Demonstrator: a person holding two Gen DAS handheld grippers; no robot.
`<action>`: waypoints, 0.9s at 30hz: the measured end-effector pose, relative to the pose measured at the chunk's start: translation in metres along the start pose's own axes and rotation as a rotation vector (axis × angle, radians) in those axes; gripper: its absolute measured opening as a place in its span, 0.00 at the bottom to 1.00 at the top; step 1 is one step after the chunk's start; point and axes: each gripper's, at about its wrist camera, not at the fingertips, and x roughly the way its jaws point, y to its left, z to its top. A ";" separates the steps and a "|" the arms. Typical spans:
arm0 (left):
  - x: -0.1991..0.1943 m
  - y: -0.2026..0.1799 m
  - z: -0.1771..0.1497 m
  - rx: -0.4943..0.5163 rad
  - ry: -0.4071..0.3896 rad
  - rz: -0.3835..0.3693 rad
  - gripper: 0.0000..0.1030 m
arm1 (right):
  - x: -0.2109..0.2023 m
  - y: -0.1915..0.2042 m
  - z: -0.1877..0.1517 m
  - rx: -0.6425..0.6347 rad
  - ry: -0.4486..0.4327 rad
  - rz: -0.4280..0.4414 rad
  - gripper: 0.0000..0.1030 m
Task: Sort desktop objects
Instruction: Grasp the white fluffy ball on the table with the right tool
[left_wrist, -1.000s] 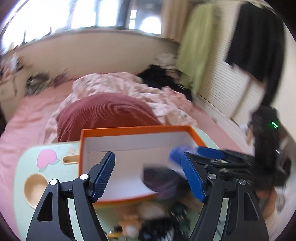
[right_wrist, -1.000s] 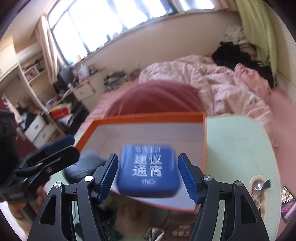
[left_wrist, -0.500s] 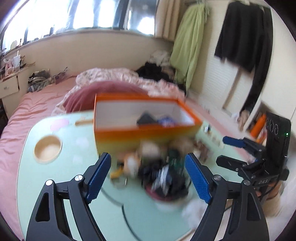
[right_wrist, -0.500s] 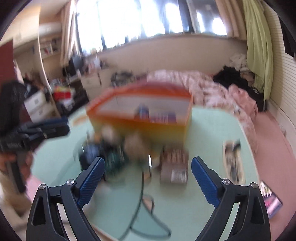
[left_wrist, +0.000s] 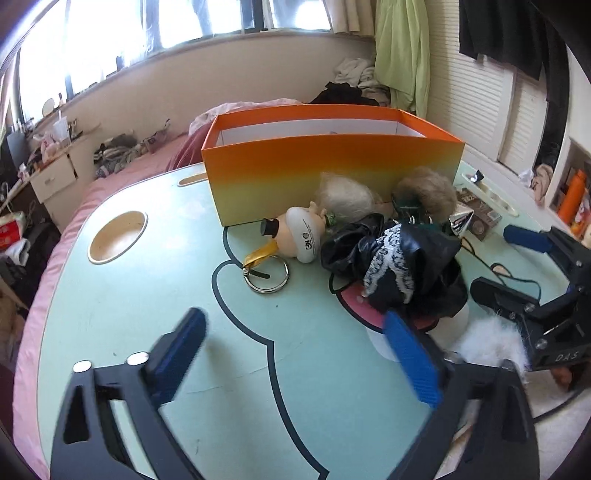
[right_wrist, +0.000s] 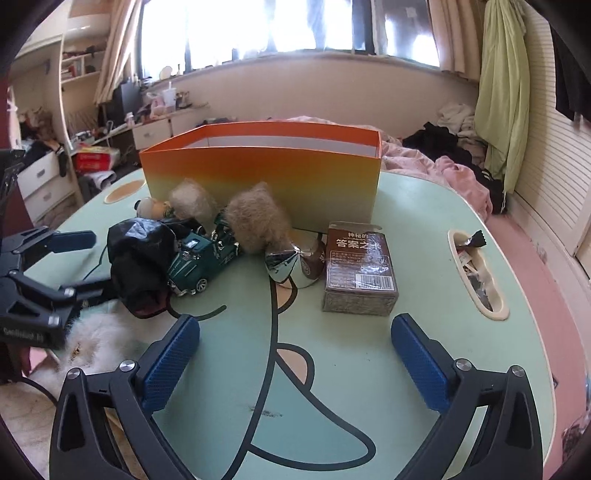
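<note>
Right wrist view alone shows green toy car (right_wrist: 199, 260), brown card box (right_wrist: 360, 273)

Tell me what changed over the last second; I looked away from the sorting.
Both claws dropped their loads into the orange box, then pulled back and down, jaws opening wide. The left claw and right claw are now empty above the table. The box and the clutter before it stayed put.

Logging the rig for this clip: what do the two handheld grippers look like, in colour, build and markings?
Both match. The left gripper and the right gripper each have two black skeletal arms with cut-out slots and silver round bolts, ending in blue ribbed pads. From the side, each body is a black angular frame bearing small white lettering, too blurred to read. No cables or sleeves are clearly visible.
</note>
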 end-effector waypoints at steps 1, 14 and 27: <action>0.000 -0.001 -0.001 0.005 -0.006 0.000 1.00 | 0.000 -0.001 0.000 -0.001 0.000 -0.001 1.00; -0.015 -0.012 -0.006 0.042 0.006 -0.109 1.00 | 0.002 -0.005 0.000 0.003 -0.003 0.008 1.00; -0.022 -0.006 -0.017 0.008 -0.098 -0.089 1.00 | -0.001 -0.006 -0.001 0.003 -0.015 0.013 1.00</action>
